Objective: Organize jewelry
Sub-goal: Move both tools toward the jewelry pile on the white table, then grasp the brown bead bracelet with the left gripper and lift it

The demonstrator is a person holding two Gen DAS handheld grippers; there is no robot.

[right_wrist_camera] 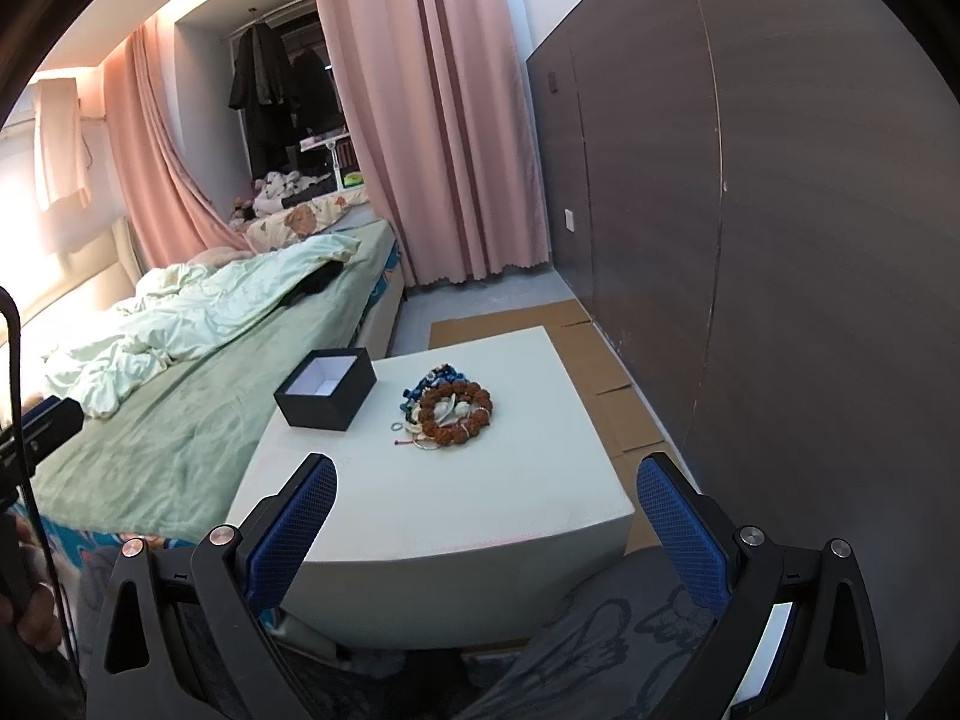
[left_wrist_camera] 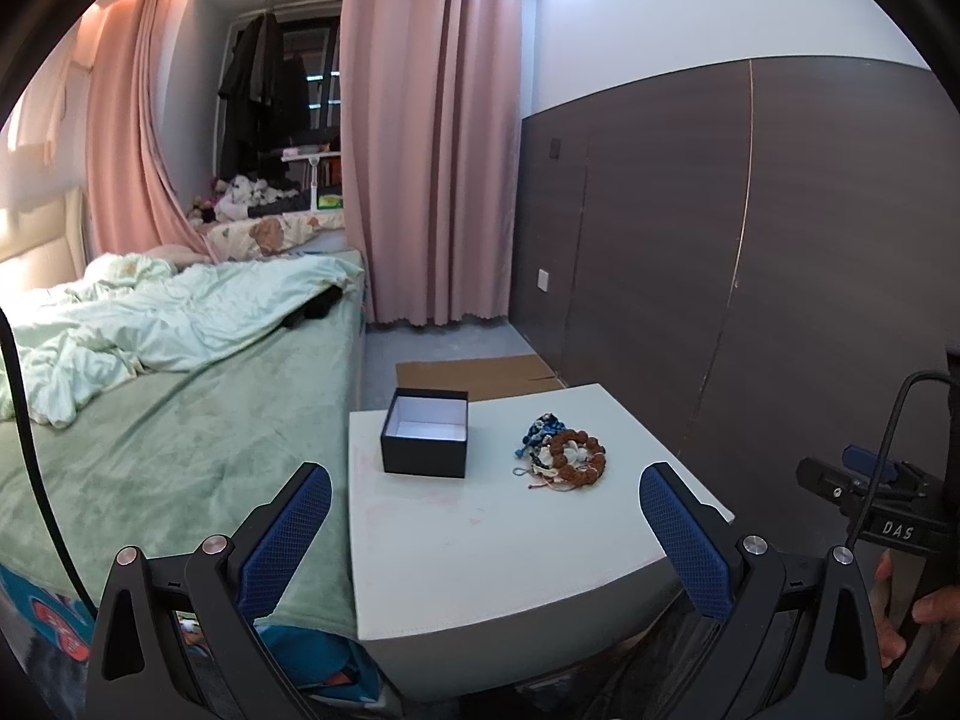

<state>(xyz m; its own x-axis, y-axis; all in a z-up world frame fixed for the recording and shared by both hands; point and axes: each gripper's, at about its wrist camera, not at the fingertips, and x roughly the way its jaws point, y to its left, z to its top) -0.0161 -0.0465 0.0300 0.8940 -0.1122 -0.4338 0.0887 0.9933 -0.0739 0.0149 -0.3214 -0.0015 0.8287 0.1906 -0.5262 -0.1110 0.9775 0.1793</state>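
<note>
While both tools hung short of the bench point(left_wrist_camera: 420, 570), nothing was held.
Jewelry pile point(left_wrist_camera: 563, 450): at 1 o'clock of left gripper point(left_wrist_camera: 485, 531), 11 o'clock of right gripper point(right_wrist_camera: 486, 521); right judged nearer.
Box point(left_wrist_camera: 425, 443): open-topped, at 9 o'clock of pile.
Grippers: both spread wide, empty.
Right view only: small rings point(right_wrist_camera: 396, 426) beside the pile.

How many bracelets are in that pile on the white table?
3 at least: a brown wooden bead bracelet on top, a blue beaded one behind it toward the open black box, and white shell-like pieces under the brown ring. Thin cords suggest more may be hidden.
</note>
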